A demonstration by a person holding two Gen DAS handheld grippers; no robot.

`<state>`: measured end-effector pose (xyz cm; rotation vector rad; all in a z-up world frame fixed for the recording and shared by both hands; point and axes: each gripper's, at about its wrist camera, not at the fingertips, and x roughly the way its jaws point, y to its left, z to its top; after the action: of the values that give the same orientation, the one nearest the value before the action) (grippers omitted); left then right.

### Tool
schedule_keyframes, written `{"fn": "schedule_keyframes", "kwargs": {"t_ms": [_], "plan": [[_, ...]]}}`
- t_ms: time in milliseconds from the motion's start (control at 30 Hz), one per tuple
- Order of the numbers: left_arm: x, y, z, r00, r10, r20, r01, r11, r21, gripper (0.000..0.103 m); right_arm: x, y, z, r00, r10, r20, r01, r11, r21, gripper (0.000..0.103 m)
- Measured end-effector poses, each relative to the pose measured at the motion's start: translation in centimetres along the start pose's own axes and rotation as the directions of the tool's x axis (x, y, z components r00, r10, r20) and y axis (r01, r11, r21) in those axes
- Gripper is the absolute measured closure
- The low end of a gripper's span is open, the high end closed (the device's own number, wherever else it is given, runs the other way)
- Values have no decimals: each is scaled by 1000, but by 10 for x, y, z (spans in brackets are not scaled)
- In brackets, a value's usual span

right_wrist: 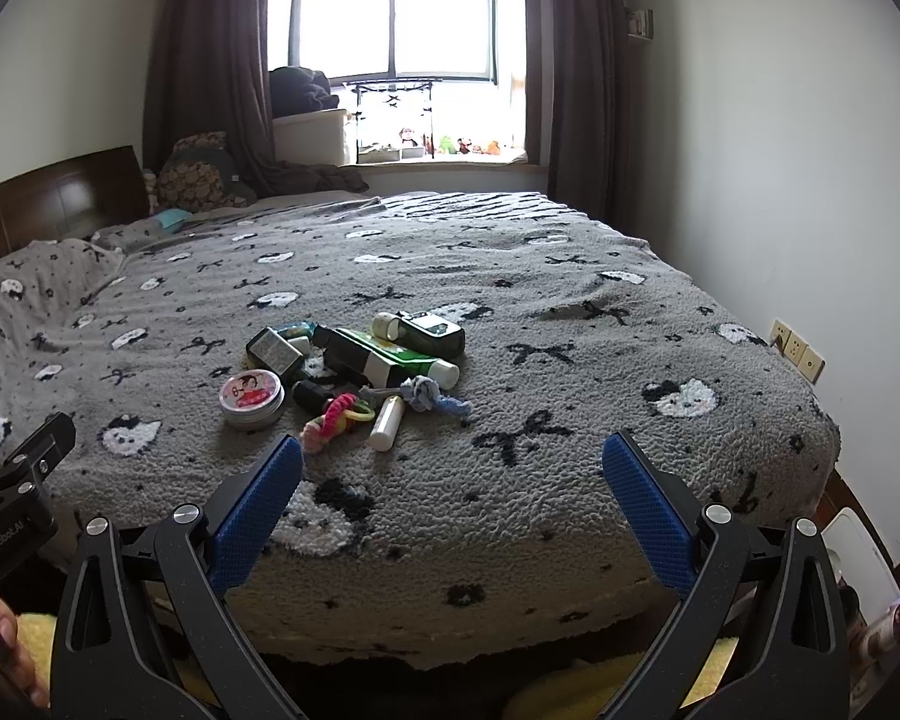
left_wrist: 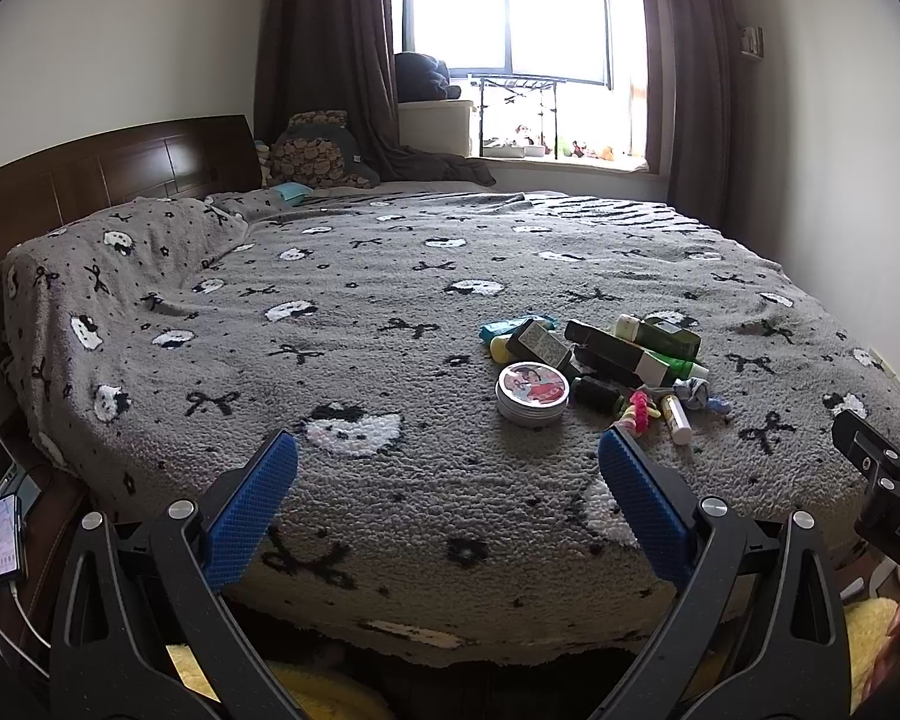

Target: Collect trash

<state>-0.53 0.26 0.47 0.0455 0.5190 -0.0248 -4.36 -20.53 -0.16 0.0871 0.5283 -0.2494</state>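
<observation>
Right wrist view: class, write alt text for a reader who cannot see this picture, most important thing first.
The open right gripper hovers over the near edge of a bed covered by a grey cat-and-bow blanket. Ahead lies a pile of small items: a round tin, a green tube, a white stick, and hair ties. The left gripper shows at the left edge.

From my feed the bed wears a nubbly, matt grey fleece blanket, rough-looped in texture. The headboard is dark wood with a soft sheen. The round tin looks like dull brushed metal under a glossy printed lid. The green tube and white stick read as smooth plastic. My left gripper and right gripper carry knurled blue rubbery pads on matt black arms with shiny metal rivets.
</observation>
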Motion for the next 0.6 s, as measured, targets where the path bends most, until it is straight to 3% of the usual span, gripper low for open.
{"fn": "schedule_keyframes", "kwargs": {"t_ms": [600], "plan": [[1,0,0,1000,9,-2,-9,1000,3,8,1,-1,-1,1000,5,-1,-5,1000,16,3]]}}
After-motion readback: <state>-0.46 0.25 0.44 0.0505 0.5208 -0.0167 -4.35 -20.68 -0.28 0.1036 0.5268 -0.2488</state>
